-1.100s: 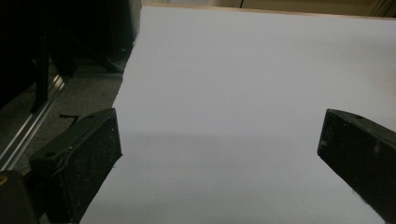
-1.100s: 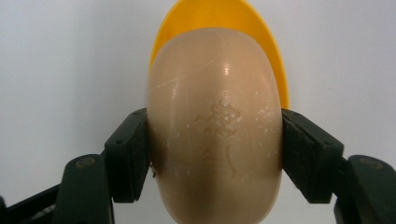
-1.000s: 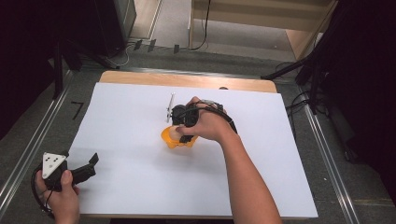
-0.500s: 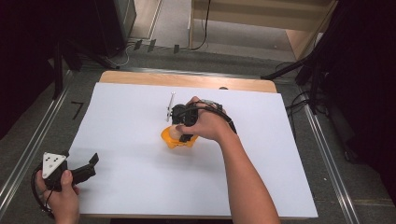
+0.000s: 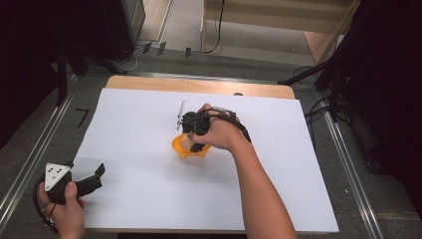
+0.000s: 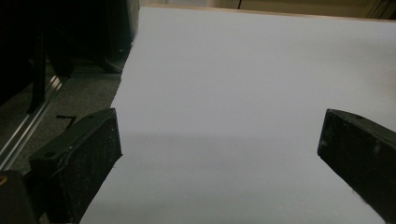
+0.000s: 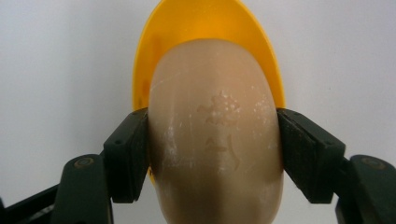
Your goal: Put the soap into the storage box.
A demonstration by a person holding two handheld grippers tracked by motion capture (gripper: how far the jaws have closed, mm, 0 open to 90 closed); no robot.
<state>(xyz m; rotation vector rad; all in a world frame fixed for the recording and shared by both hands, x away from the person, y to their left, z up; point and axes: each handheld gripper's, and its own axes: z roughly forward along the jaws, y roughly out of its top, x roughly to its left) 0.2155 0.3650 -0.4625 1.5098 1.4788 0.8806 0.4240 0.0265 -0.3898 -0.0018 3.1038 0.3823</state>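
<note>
A beige oval soap bar [image 7: 215, 154] with a stamped mark sits between the pads of my right gripper [image 7: 212, 149], which is shut on its two sides. Under and beyond it lies a yellow dish [image 7: 205, 23]. From the high view the dish [image 5: 180, 147] sits near the middle of the white sheet, and the right gripper [image 5: 195, 142] points down into it from the person's hand. My left gripper [image 5: 94, 178] rests at the sheet's near left corner. Its jaws stand wide open with only white sheet between them [image 6: 219, 149].
A white sheet [image 5: 278, 164] covers most of the wooden table [image 5: 149, 83]. A thin pale stick-like object [image 5: 180, 114] lies just beyond the right hand. Metal rails run along both sides of the table, and cables lie on the floor behind it.
</note>
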